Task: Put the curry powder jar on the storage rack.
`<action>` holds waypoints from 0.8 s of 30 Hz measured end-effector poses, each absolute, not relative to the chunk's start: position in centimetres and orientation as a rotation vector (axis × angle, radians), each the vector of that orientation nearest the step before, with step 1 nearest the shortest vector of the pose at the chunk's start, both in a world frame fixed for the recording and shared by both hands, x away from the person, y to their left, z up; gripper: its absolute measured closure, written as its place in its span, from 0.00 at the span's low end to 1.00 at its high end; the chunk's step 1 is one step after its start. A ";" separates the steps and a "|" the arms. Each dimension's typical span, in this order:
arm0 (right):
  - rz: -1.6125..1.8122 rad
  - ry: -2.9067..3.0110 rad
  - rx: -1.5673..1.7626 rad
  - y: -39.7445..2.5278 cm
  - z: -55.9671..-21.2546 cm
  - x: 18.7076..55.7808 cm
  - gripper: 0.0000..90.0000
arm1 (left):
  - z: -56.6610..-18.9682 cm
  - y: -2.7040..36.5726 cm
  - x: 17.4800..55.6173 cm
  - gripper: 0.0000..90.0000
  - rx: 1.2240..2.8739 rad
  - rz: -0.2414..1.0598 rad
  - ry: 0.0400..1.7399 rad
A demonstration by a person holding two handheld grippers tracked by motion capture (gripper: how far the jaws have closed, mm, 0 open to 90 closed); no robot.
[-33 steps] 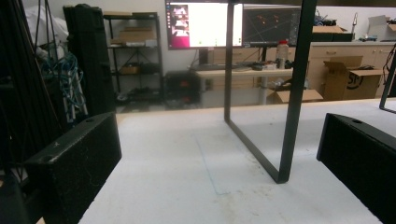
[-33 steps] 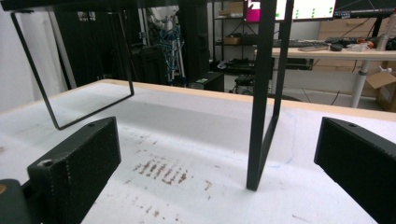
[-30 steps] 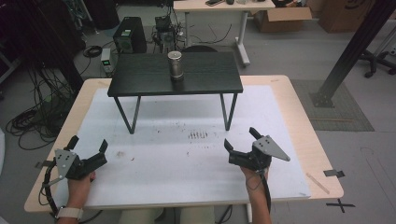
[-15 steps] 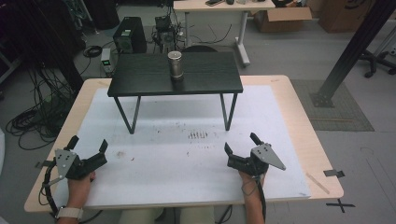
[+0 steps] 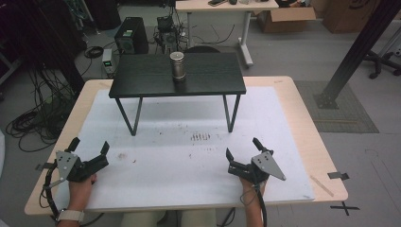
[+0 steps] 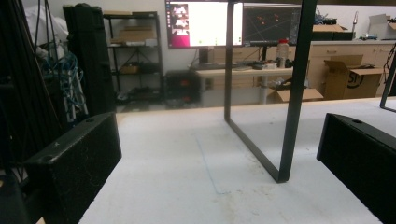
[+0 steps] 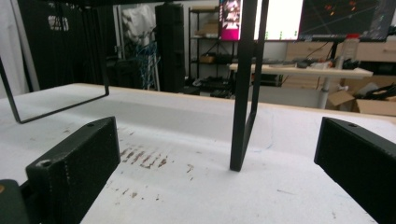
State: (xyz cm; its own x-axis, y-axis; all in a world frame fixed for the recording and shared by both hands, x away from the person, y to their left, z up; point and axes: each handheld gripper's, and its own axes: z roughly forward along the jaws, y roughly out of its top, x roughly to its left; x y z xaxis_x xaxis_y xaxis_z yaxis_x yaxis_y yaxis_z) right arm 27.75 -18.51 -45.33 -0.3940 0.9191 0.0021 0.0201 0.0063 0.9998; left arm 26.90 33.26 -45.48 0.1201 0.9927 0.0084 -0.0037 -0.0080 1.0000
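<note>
You are resting both tongs, left (image 5: 89, 147) and right (image 5: 243, 147), wide open and empty, well short of the black stand (image 5: 178, 75) carrying the metal can (image 5: 178, 65).

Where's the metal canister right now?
In the high view, the metal canister stands upright near the middle of the small black table, far from both hand-held grippers.

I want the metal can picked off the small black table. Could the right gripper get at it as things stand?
Probably yes: the can stands alone on the black table, open from above, and the right gripper is open and empty.
</note>
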 end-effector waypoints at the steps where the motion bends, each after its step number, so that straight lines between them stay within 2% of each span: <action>1: 1.494 1.502 1.001 -18.5 -45.4 27.6 0.00 | -45.5 33.3 26.9 0.00 1.267 1.128 1.113; 24: 1.506 1.461 0.974 -18.6 -45.6 27.2 0.00 | -45.5 33.2 26.9 0.00 1.267 1.132 1.117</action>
State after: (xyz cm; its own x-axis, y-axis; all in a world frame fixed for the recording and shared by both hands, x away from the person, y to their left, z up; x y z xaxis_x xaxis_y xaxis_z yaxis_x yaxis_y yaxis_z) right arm 27.18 -18.60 -45.57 -0.3790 0.9254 -0.0057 -0.0343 -0.0079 0.9994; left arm 26.89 33.24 -45.47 0.1154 0.9933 0.0099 -0.0035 -0.0095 0.9999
